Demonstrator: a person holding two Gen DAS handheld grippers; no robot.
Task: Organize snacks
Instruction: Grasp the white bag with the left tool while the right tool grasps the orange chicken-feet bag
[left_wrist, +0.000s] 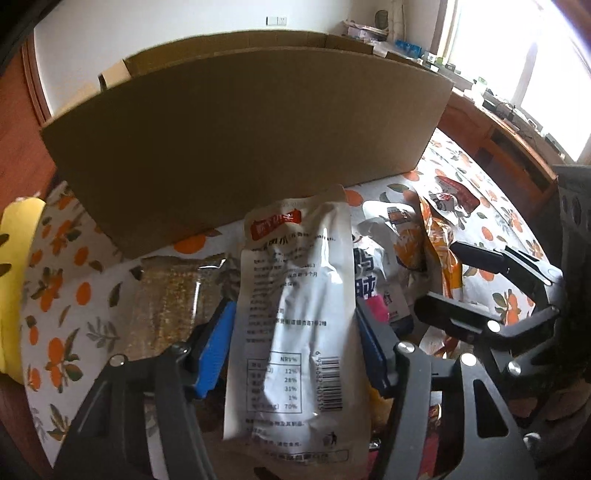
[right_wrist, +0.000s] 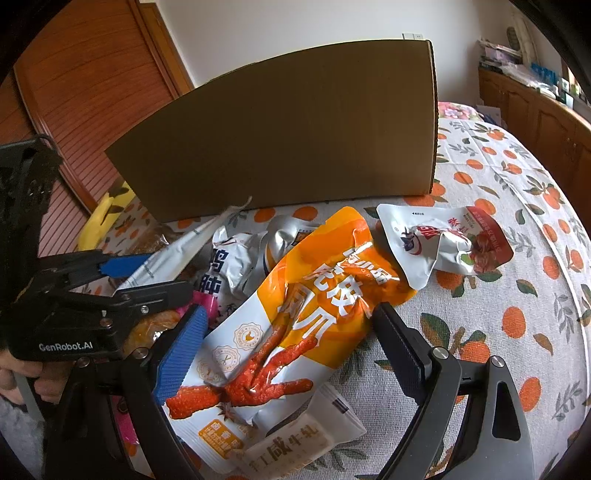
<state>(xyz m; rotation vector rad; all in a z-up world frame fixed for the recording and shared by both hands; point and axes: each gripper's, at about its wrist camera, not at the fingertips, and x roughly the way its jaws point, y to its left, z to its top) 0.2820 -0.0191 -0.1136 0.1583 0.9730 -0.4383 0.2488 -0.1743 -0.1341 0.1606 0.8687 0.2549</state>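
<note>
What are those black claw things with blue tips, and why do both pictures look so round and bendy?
They are grabbers that a person holds, one in each hand. Each has a tiny wide-eye camera looking along its two fingers, which bends the picture. One picture comes from the left gripper, which is pinching a white snack pouch. The other comes from the right gripper, whose fingers sit on either side of an orange chicken-feet bag; I cannot tell if it is squeezing. More snack packets lie in a heap on the orange-fruit tablecloth, in front of a big cardboard box.
</note>
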